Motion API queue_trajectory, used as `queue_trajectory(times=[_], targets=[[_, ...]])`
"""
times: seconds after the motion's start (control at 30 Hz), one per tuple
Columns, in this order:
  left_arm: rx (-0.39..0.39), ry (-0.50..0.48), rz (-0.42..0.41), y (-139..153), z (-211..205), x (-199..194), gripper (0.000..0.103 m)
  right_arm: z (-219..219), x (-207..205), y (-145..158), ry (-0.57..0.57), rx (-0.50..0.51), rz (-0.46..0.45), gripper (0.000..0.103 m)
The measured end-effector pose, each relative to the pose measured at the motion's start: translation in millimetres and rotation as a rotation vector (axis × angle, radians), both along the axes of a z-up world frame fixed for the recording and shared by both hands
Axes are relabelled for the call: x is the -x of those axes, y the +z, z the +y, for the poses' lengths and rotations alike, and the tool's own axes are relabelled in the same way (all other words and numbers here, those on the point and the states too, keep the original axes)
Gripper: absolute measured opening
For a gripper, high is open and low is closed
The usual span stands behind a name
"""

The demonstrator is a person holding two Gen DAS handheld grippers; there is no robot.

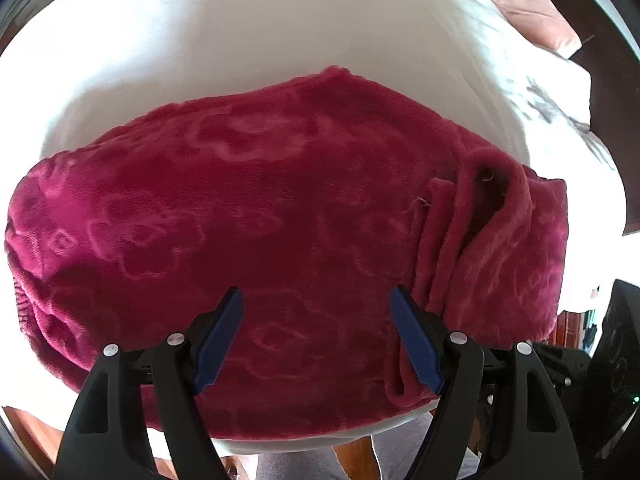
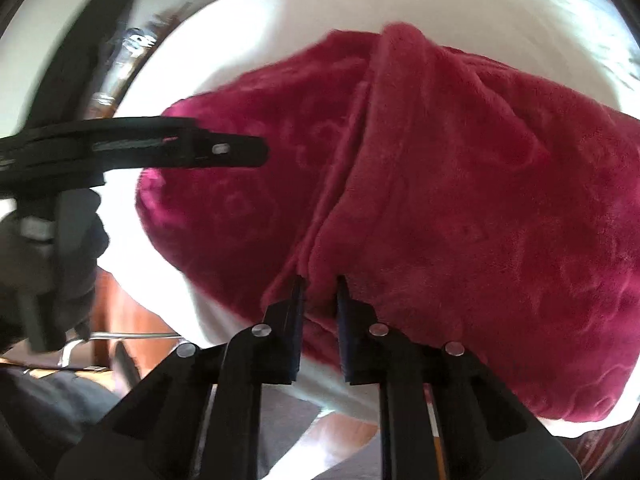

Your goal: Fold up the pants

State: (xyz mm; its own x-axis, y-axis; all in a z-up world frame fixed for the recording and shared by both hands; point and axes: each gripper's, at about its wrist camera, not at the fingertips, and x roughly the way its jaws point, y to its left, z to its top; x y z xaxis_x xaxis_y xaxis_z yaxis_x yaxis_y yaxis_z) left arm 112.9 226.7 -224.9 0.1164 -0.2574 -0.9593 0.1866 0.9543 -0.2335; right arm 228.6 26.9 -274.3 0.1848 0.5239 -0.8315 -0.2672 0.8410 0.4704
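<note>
Folded crimson fleece pants lying on white sheet; both grippers over the near edge.

Left gripper: jaws spread wide, pointing steeply down over the pants' near portion; nothing between the blue pads, which do not press on the fabric. Its right finger sits just beside a bunched ridge of folds running across the garment. Right gripper: jaws drawn nearly together, pinching a small tuck of the pants' near hem between the fingertips. Right-wrist view is motion-blurred; the left gripper appears there at left, held by a dark gloved hand. Pants show an embossed floral pattern and lie near the sheet's front edge; pink pillow well apart at far right.
</note>
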Motion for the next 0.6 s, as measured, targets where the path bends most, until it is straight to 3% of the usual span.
queue_trajectory(times=[0.1, 0.2, 0.3, 0.5, 0.6], targets=[[0.009, 0.009, 0.000, 1.5, 1.6, -0.8, 0.075, -1.2, 8.6, -3.6, 0.038, -0.057, 0.045, 0.015], [0.033, 0.012, 0.005, 3.5, 0.0, -2.2, 0.075, -0.9, 15.8, -22.4, 0.052, -0.036, 0.096, 0.015], [0.054, -0.002, 0.001, 7.6, -12.2, -3.3, 0.075, -8.3, 20.6, -34.2, 0.003, -0.054, 0.117, 0.016], [0.073, -0.079, -0.012, 10.6, -52.1, -4.7, 0.079, -28.7, 17.0, -15.6, -0.028, -0.122, 0.076, 0.028], [0.063, -0.109, -0.014, -0.6, -75.1, -10.0, 0.079, -44.4, 19.7, -5.7, -0.038, -0.132, 0.064, 0.029]])
